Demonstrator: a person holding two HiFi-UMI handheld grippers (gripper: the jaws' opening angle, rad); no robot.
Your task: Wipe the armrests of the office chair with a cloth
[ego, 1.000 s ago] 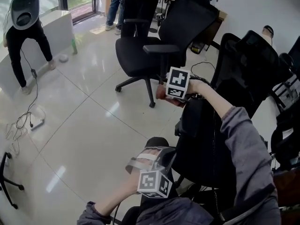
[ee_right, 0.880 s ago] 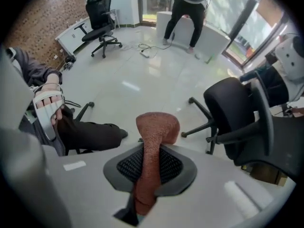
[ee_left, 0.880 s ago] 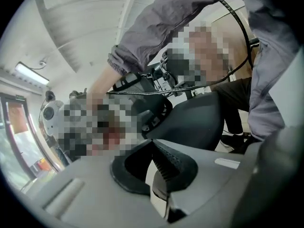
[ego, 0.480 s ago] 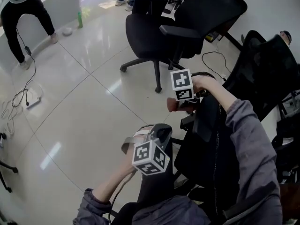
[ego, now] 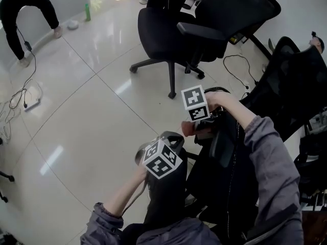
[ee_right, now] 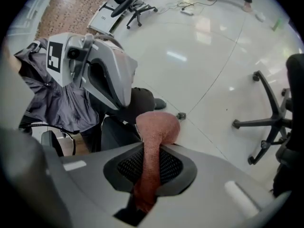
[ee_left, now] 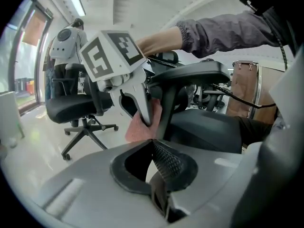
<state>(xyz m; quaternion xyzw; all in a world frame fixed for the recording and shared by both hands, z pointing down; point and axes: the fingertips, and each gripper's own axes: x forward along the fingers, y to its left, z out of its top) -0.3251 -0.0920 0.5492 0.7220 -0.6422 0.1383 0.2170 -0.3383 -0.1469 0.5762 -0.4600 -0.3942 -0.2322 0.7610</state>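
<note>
The black office chair stands right before me, its near armrest (ego: 171, 138) low in the middle of the head view. My left gripper (ego: 158, 154) hovers beside that armrest, jaws together with nothing between them (ee_left: 159, 167). My right gripper (ego: 196, 125) is shut on a pink cloth (ego: 187, 129). In the left gripper view, the right gripper (ee_left: 142, 114) presses the cloth (ee_left: 138, 128) against the post under the far armrest pad (ee_left: 194, 72). The cloth (ee_right: 153, 137) sticks out of the right jaws (ee_right: 149, 171), pointing toward the left gripper (ee_right: 104, 75).
A second black office chair (ego: 179, 40) stands on the glossy tiled floor beyond. More dark chair backs (ego: 299, 80) crowd the right. Cables (ego: 20, 103) lie on the floor at left, near a bending person (ego: 25, 4) and a green bottle (ego: 88, 11).
The left gripper has risen toward the near armrest, closer to the right one. The right gripper with the cloth has dropped slightly. The view has tilted further down.
</note>
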